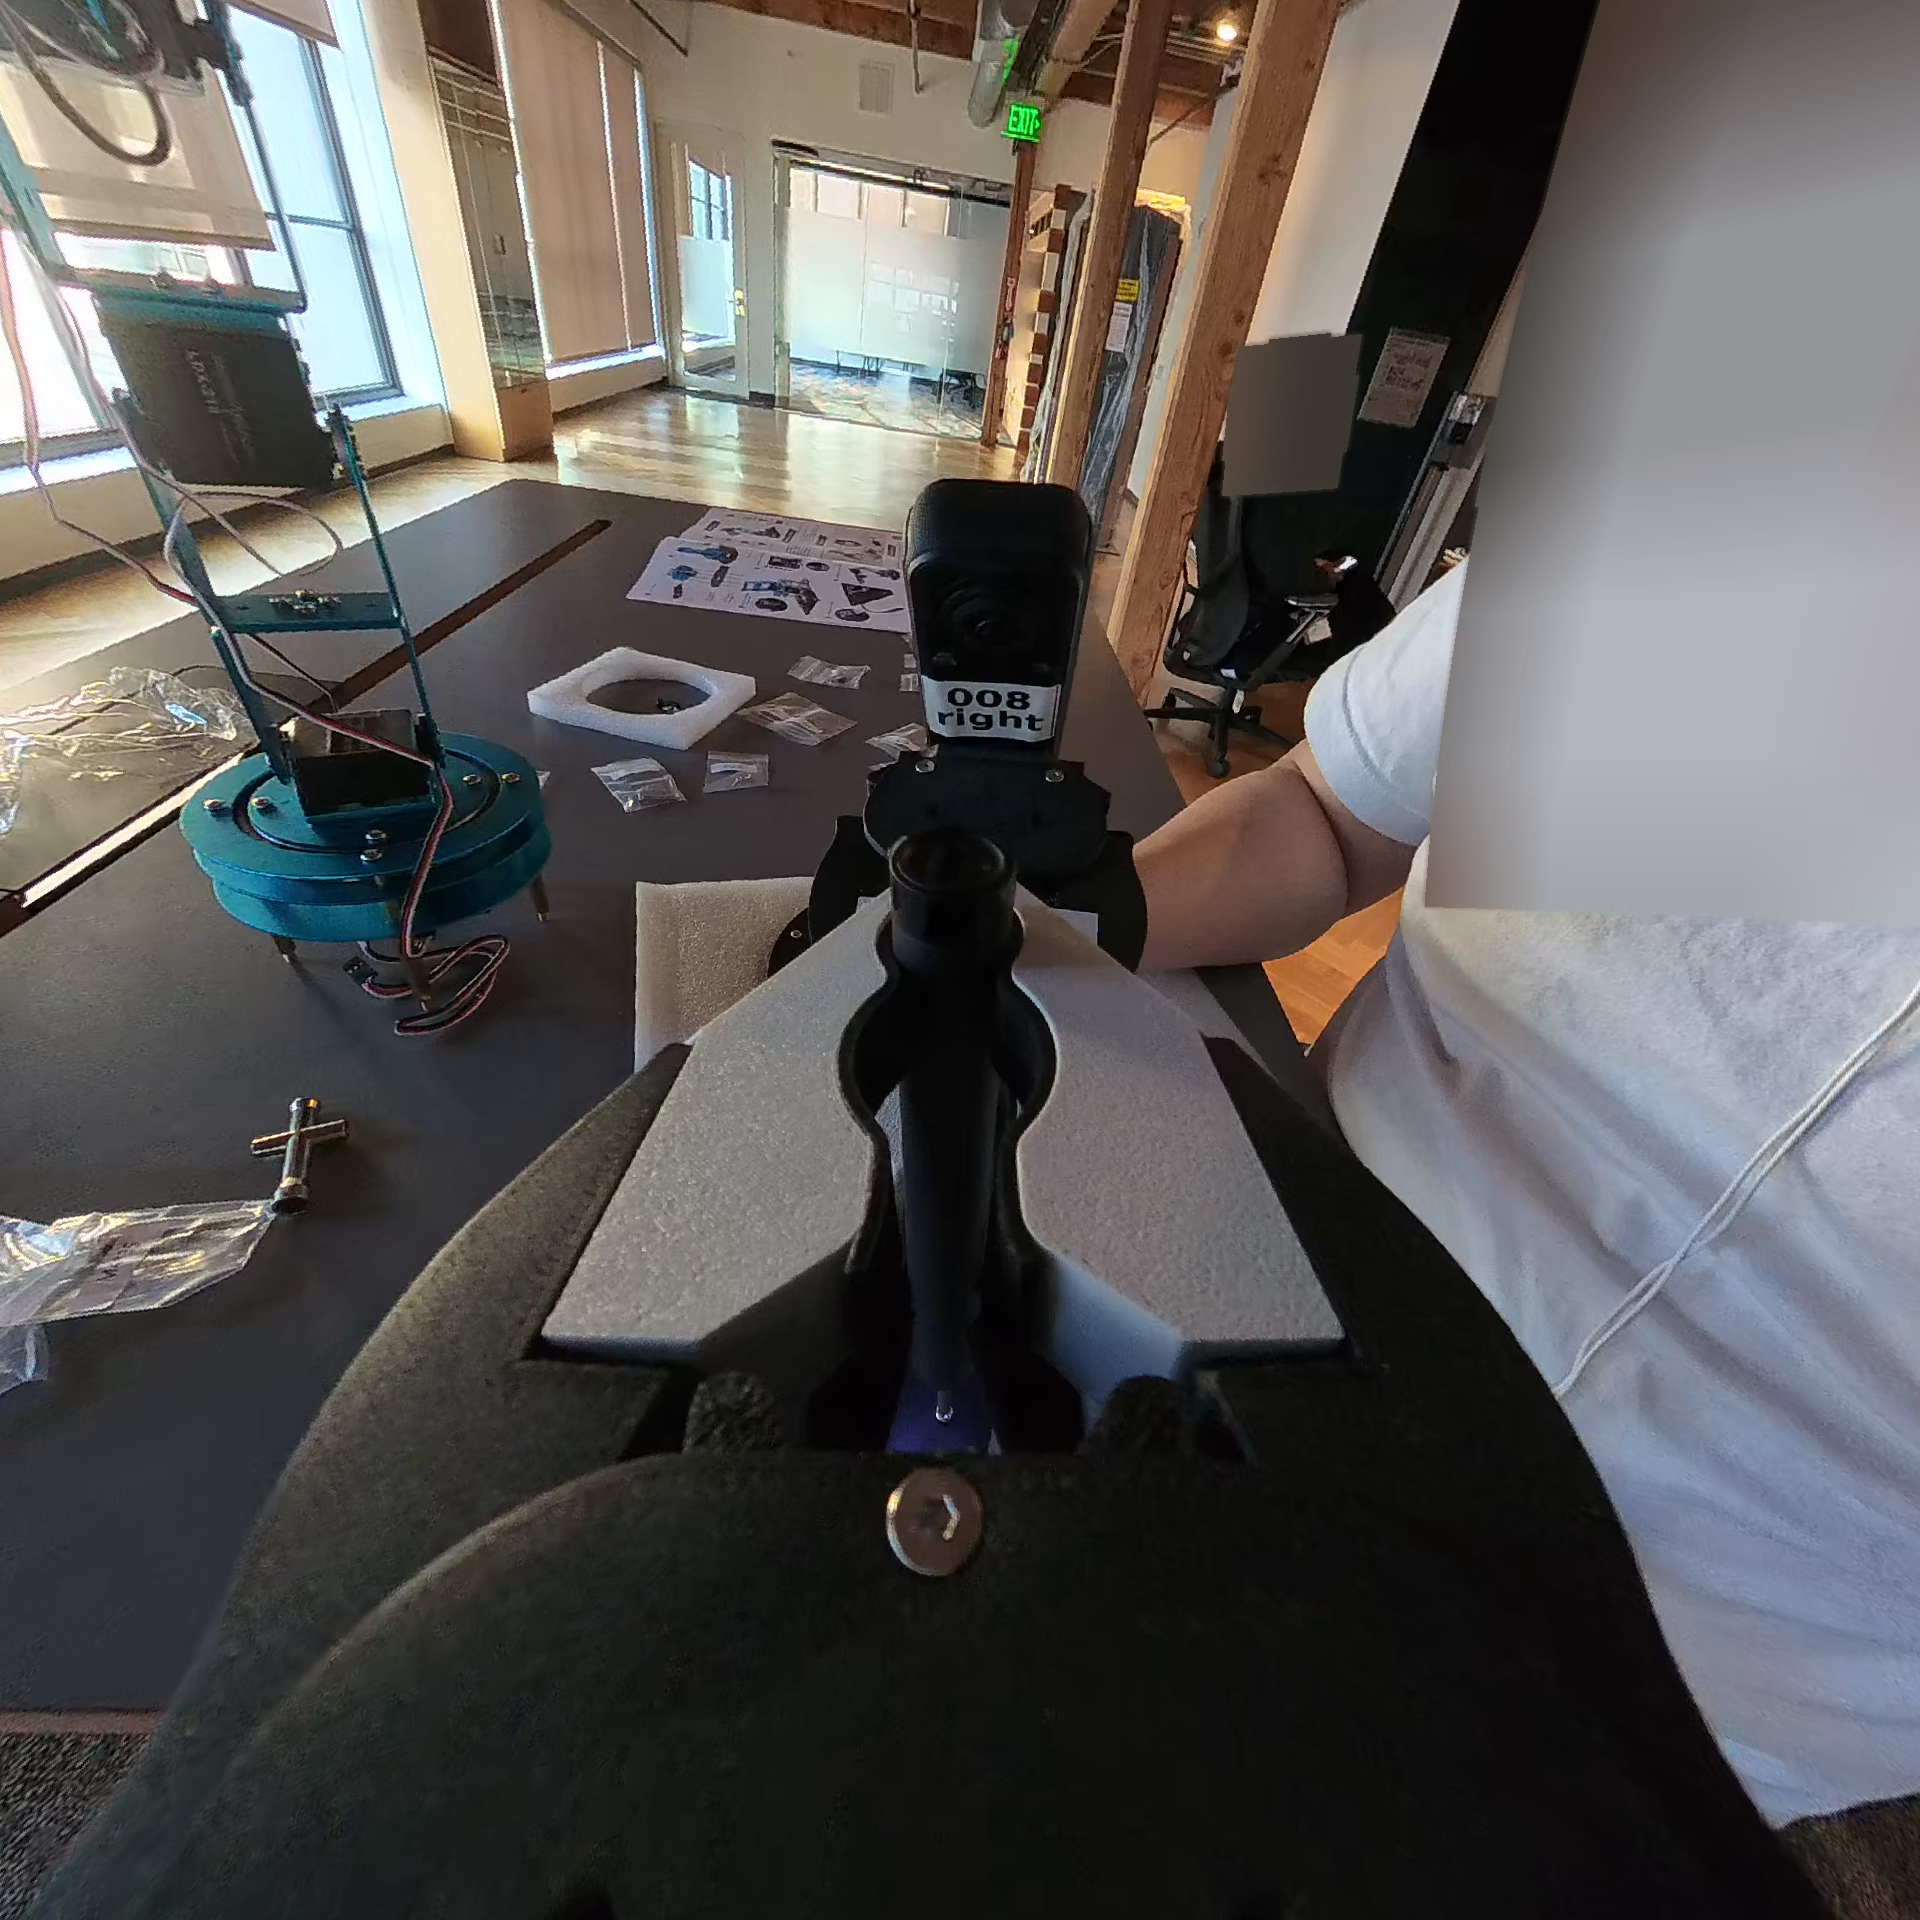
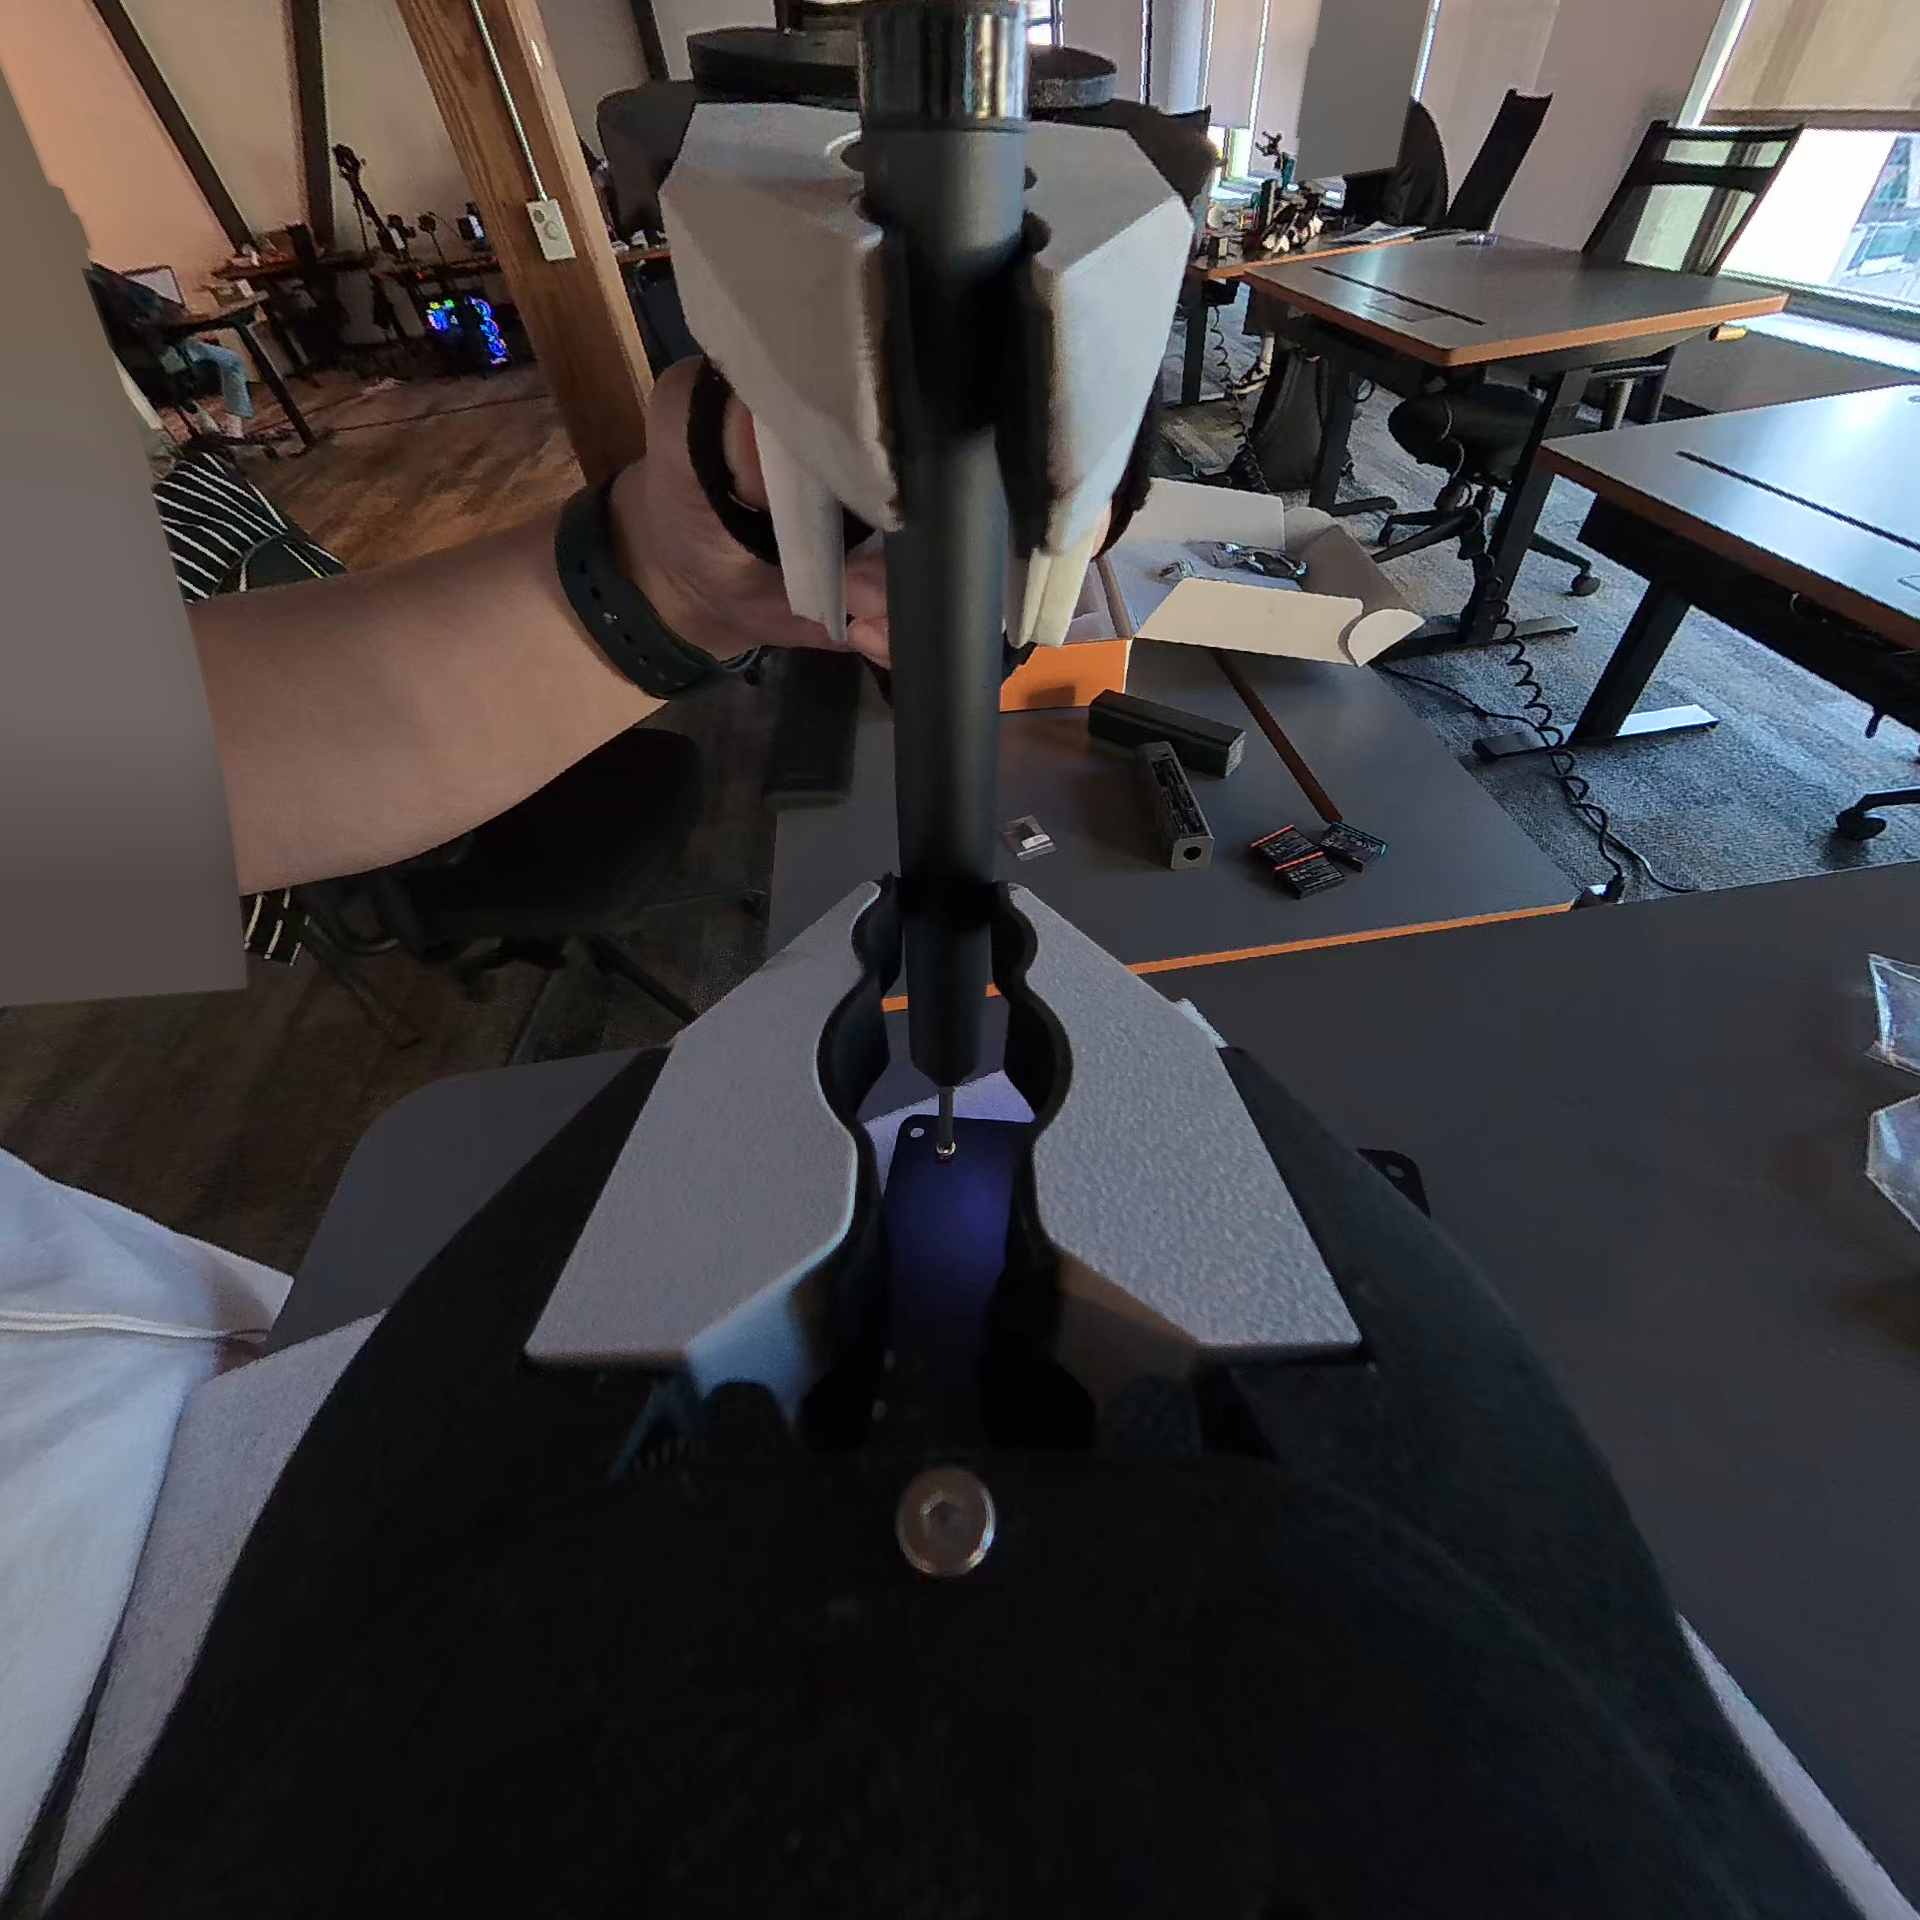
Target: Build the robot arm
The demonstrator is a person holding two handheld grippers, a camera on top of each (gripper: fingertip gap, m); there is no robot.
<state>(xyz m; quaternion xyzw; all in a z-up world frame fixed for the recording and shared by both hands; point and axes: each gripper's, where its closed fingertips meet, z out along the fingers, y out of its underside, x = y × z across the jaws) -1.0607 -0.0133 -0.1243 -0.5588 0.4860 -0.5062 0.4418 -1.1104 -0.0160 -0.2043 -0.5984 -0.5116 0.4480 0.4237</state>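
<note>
**Both jaws closed on one screwdriver**

My left gripper clamps the long black cylindrical screwdriver near its upper end; my right gripper pinches it lower down, jaws narrow around the shaft. Its thin bit meets a small screw on a dark blue flat plate, seemingly resting on white foam. The dark grey table lies open leftward, toward a teal round-based metal assembly.

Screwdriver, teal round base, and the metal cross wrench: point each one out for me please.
screwdriver [image 2: 940, 665], right wrist view, middle of its dark shaft.
teal round base [image 1: 364, 842], left wrist view, front rim of the upper disc.
metal cross wrench [image 1: 298, 1143], left wrist view, centre where its arms cross.
</note>
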